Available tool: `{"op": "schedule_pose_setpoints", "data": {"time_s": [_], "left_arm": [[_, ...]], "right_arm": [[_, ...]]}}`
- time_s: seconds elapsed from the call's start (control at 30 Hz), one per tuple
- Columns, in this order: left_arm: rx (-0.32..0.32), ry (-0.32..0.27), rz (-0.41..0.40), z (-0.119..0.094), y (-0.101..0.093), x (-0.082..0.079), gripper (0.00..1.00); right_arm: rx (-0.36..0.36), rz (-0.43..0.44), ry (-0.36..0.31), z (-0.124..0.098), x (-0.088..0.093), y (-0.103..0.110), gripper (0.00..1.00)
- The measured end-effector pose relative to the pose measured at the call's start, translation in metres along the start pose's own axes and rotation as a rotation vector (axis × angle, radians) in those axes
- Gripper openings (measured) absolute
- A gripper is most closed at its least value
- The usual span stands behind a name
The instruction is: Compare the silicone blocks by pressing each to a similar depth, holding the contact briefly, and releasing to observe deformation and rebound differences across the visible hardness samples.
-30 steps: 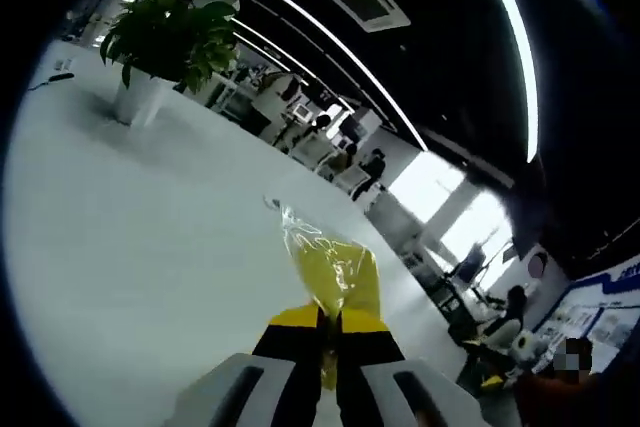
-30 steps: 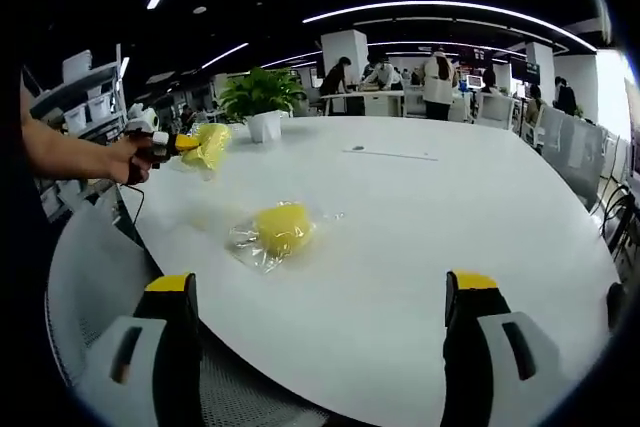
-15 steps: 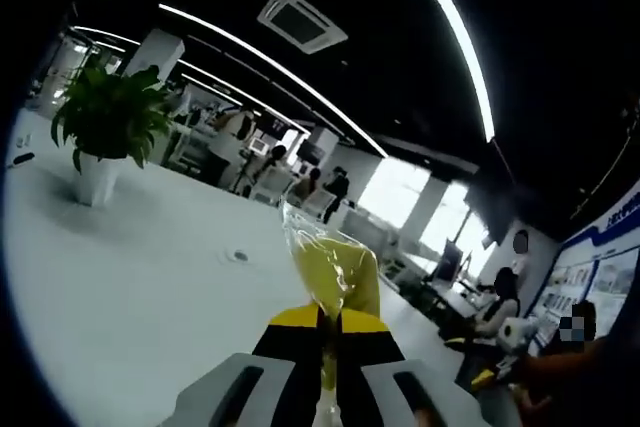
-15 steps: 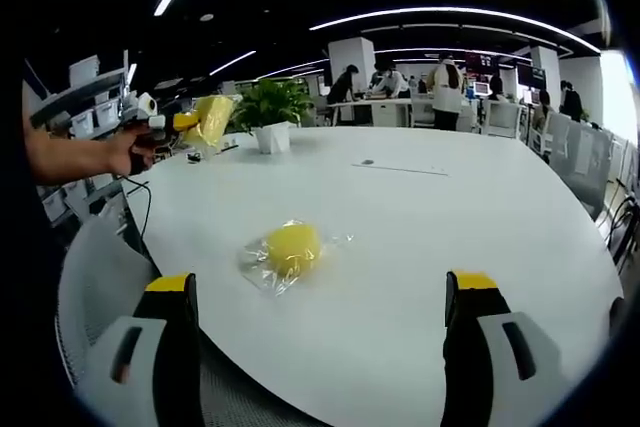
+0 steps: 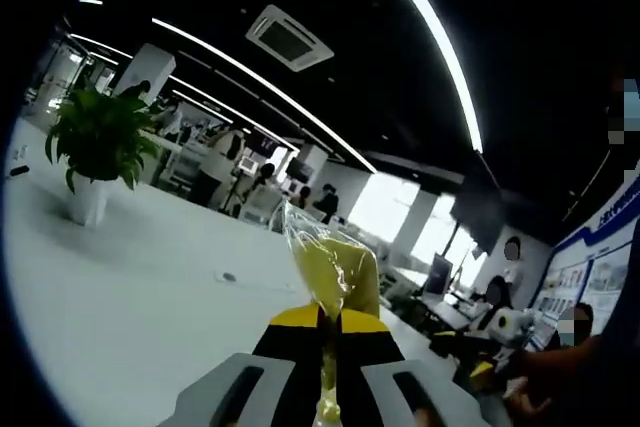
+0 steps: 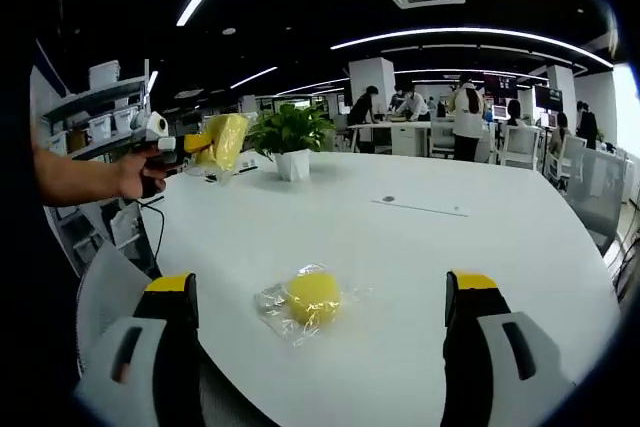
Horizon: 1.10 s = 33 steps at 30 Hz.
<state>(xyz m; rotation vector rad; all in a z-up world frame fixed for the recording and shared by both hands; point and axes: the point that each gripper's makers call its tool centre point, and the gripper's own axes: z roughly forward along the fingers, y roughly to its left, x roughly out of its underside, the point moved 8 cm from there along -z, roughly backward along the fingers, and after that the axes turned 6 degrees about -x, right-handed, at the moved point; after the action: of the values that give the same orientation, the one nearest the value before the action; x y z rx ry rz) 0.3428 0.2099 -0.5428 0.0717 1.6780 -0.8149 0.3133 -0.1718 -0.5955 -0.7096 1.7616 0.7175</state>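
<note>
- The white tabletop (image 6: 480, 247) is round-edged and spreads across the right gripper view; in the left gripper view it reaches back to the far desks of the office.
- A grey mesh chair (image 6: 105, 292) stands at the near left edge of the tabletop, partly behind the right claw's left jaw.
- A potted plant (image 6: 290, 137) in a white pot stands far back on the tabletop; it also sits at the left of the left gripper view (image 5: 92, 152).
- The right claw (image 6: 325, 292) has its two yellow-tipped jaws set wide apart with nothing between them, held above the near edge of the tabletop.
- The left claw (image 5: 325, 322) has its jaws pressed together on the clear wrapping of a yellow silicone block (image 5: 335, 272), which stands up just past the jaw tips, lifted clear of the tabletop.
- From the right gripper view, that same claw (image 6: 185, 144) is held by a hand (image 6: 135, 172) at the left, in the air beside the plant, with the bagged block at its tip.
- A second block (image 6: 313, 297), round, yellow and wrapped in clear plastic, lies flat on the tabletop between the right claw's jaws as seen, touched by neither.
- A small dark item (image 6: 388, 199) lies further back on the tabletop; too small to tell what it is.
</note>
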Motion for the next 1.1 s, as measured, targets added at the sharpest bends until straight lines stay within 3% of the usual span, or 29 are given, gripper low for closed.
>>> {"op": "schedule_pose_setpoints", "data": {"time_s": [0.27,0.5,0.9,1.03,1.1], "left_arm": [[0.043,-0.013,0.015,0.002,-0.013,-0.004,0.00],[0.132,-0.010,0.028,0.004,-0.037,0.001,0.00],[0.196,0.019,0.081,0.005,-0.066,0.013,0.00],[0.216,0.018,0.063,0.006,-0.067,0.016,0.00],[0.227,0.023,0.057,0.006,-0.070,0.018,0.01]], "right_arm": [[-0.041,0.014,-0.033,0.008,-0.017,0.003,0.96],[-0.094,0.015,-0.056,0.018,-0.035,0.013,0.96],[-0.248,0.017,-0.141,0.052,-0.080,0.039,0.96],[-0.318,0.037,-0.114,0.060,-0.084,0.049,0.76],[-0.348,0.059,-0.109,0.067,-0.087,0.054,0.76]]}}
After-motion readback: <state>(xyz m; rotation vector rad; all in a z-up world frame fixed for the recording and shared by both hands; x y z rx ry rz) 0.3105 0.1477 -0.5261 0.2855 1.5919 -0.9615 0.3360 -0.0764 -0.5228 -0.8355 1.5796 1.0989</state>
